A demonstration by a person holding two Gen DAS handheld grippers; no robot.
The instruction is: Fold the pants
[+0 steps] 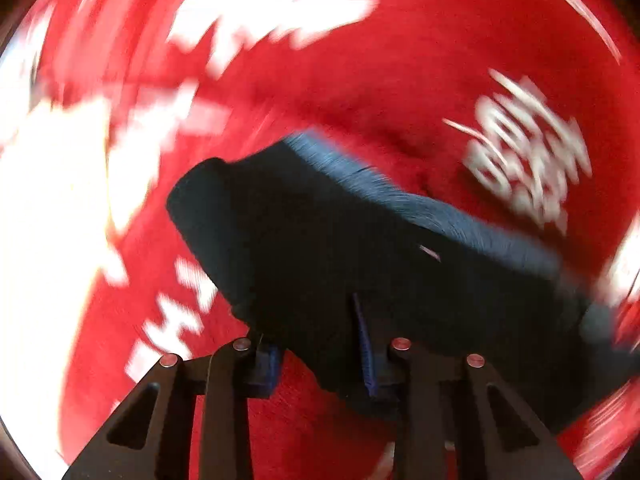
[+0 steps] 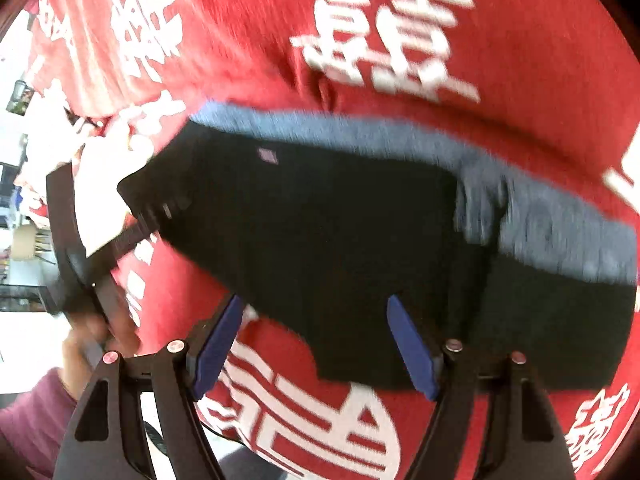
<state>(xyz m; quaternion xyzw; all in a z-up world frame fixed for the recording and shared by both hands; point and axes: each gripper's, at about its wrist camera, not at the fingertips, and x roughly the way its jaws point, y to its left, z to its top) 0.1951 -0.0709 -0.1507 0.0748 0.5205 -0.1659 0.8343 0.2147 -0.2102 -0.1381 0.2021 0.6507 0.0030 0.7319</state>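
Dark pants (image 1: 340, 260) with a blue-grey waistband (image 1: 400, 196) lie on a red cloth; the picture is blurred. My left gripper (image 1: 316, 336) is at their near left corner, fingers drawn in, with dark fabric between them and over the right pad. From the right wrist view the pants (image 2: 320, 240) spread wide, waistband (image 2: 400, 136) on the far side, and the left gripper (image 2: 156, 208) grips their raised left corner. My right gripper (image 2: 316, 344) hovers open over the near edge of the pants, blue pads (image 2: 412, 352) wide apart and gripping nothing.
The red cloth (image 2: 248, 20) with large white characters covers the whole surface under the pants. A hand (image 2: 88, 340) and purple sleeve (image 2: 36, 408) hold the left gripper's handle. Beyond the cloth's left edge is room clutter (image 2: 20, 240).
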